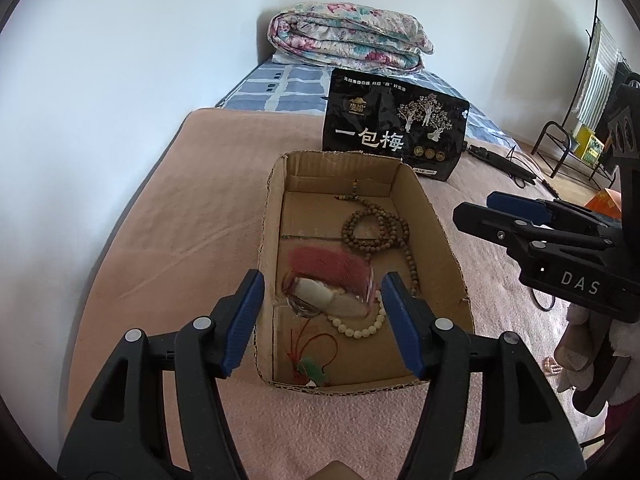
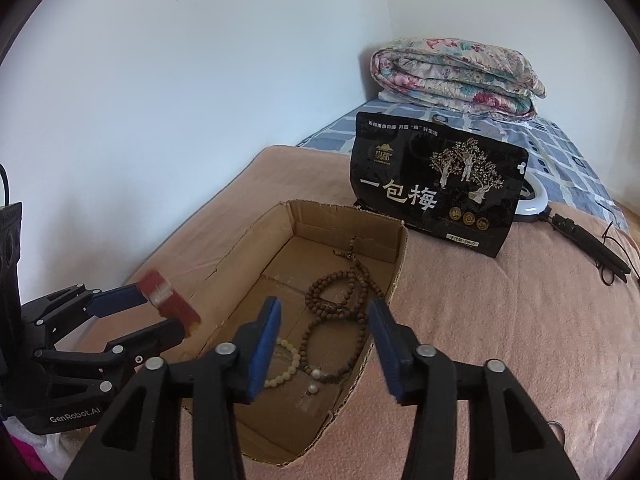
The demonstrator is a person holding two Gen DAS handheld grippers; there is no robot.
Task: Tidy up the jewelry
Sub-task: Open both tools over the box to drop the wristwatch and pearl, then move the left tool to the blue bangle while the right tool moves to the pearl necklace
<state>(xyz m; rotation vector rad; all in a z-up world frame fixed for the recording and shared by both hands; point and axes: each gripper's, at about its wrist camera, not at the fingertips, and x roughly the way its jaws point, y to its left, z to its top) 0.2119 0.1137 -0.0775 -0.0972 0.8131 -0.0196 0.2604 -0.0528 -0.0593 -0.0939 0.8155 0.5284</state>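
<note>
We've got the left gripper (image 2: pixel 170 312) clamped on the red comb (image 2: pixel 170 300) over the cardboard box (image 1: pixel 432 216), right gripper (image 2: pixel 324 344) hanging released above the brown beads (image 2: pixel 340 300), so lower it gently, don't drop.

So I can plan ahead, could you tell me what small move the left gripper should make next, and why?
Probably ease the left gripper in over the brown cardboard box and lower it: it grips a red item in clear wrapping near the box's rim, and bare floor shows beside the brown wooden beads.
</note>
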